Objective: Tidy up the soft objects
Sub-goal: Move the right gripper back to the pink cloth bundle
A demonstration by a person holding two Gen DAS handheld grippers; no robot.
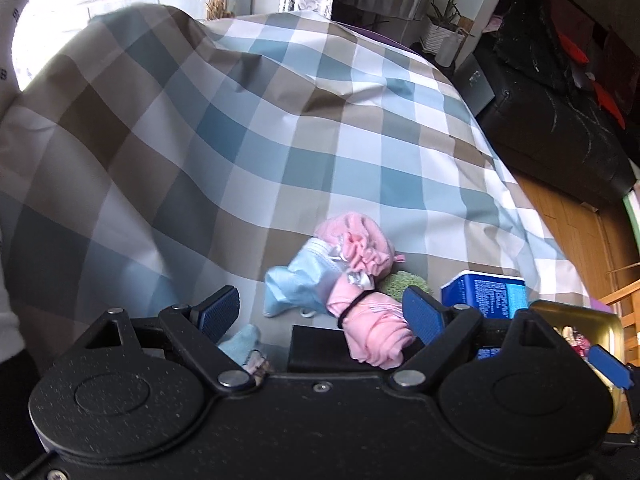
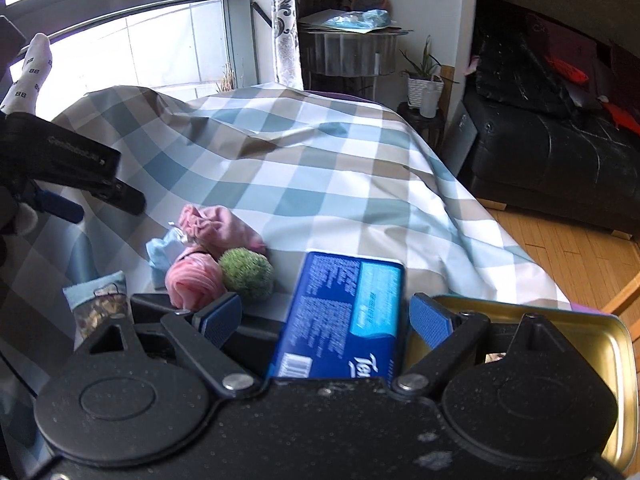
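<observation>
Left gripper (image 1: 322,312) wide open, empty, above pink rolled cloth bundle (image 1: 374,330) on checked bedsheet (image 1: 280,140); right gripper (image 2: 326,316) wide open over blue tissue pack (image 2: 340,312), pads clear; green fuzzy ball (image 2: 246,274) beside bundle.

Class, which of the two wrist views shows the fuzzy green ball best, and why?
The right wrist view: the fuzzy green ball lies almost fully exposed on the checked cloth, beside the rolled pink fabric bundle. In the left wrist view only a sliver of it shows, hidden behind that bundle and the gripper's blue pad.
</observation>
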